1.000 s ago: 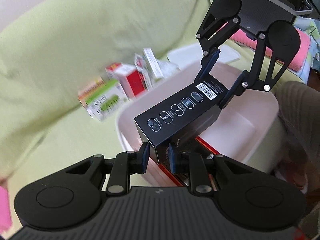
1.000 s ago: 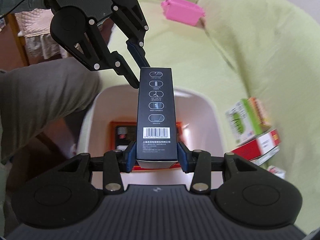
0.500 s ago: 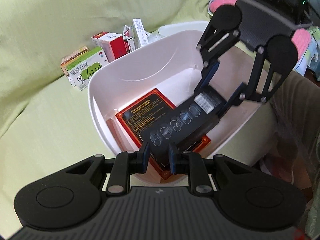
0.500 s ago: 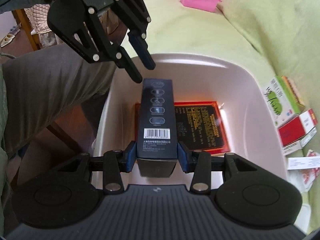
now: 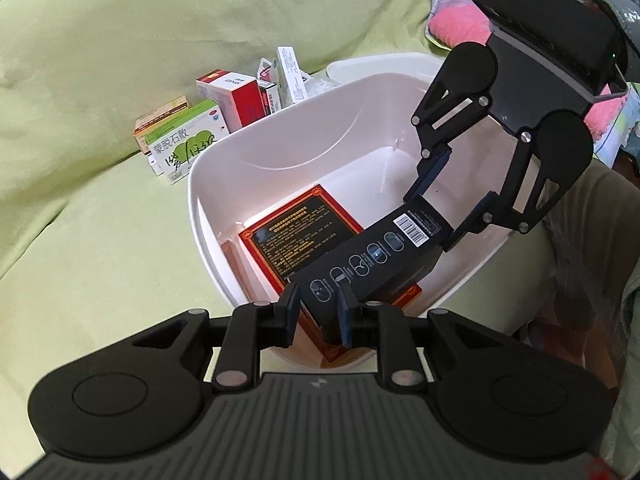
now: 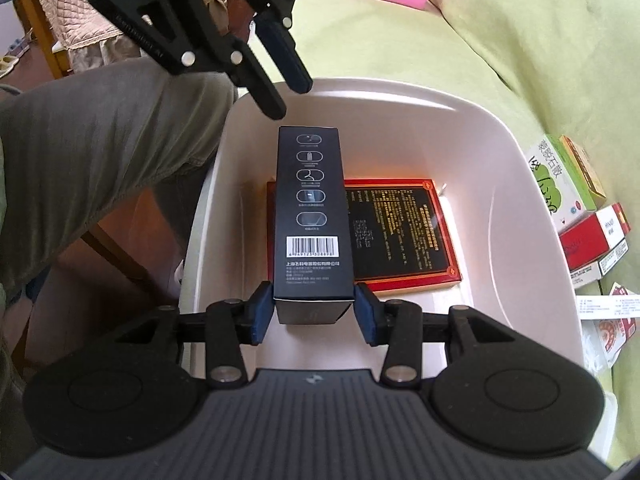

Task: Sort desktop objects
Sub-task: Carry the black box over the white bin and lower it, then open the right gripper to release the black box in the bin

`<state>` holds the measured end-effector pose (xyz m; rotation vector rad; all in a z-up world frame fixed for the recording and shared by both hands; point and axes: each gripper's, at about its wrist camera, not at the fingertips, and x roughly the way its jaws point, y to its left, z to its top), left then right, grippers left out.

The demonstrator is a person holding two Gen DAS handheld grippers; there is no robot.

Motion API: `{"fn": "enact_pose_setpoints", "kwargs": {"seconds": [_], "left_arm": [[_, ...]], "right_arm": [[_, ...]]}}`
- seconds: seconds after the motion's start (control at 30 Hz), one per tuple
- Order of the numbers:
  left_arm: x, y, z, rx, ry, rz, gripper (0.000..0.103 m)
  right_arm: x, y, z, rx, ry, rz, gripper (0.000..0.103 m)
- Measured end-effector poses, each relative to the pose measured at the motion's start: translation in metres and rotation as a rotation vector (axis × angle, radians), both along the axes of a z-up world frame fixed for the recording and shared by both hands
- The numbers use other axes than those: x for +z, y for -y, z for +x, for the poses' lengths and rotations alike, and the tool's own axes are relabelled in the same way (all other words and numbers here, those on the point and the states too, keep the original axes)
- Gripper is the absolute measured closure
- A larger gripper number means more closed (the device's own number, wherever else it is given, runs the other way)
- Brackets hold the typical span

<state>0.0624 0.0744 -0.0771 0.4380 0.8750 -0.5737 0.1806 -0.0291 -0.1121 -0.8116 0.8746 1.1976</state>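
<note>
While the loose medicine boxes (image 5: 188, 142) lay in a cluster on the green sofa cover (image 5: 100, 240) at the far left, just outside the white tub (image 5: 208, 216), a flat red-edged box (image 5: 298, 232) already lay on the tub's floor. Over it slanted the long black box (image 6: 310, 208), held low inside the tub, apparently so it could be laid down rather than dropped. The left gripper (image 5: 316, 314) had its fingers parted either side of the near end, not visibly pressing. Further right, the right gripper (image 6: 314, 314) pinched the barcode end, bearing the weight.
</note>
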Motion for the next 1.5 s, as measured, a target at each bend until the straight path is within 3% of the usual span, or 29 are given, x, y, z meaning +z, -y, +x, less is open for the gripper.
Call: {"fn": "enact_pose_setpoints", "kwargs": {"seconds": [0.37, 1.2, 1.27, 1.33, 1.5], "left_arm": [[0.0, -0.004, 0.0, 0.021, 0.0, 0.011, 0.078], [-0.011, 0.0, 0.003, 0.02, -0.037, 0.005, 0.077], [-0.011, 0.001, 0.003, 0.022, -0.035, 0.001, 0.074], [-0.009, 0.001, 0.002, 0.025, -0.03, -0.006, 0.064], [-0.005, 0.002, 0.0, 0.033, -0.022, -0.026, 0.063]], "right_arm": [[-0.003, -0.013, 0.003, 0.065, -0.028, 0.017, 0.065], [-0.006, -0.015, -0.002, 0.023, 0.008, 0.025, 0.063], [-0.002, -0.013, -0.002, -0.004, 0.002, 0.034, 0.06], [0.004, -0.008, -0.002, -0.046, -0.004, 0.063, 0.055], [0.017, 0.012, -0.005, -0.225, -0.024, 0.165, 0.046]]}}
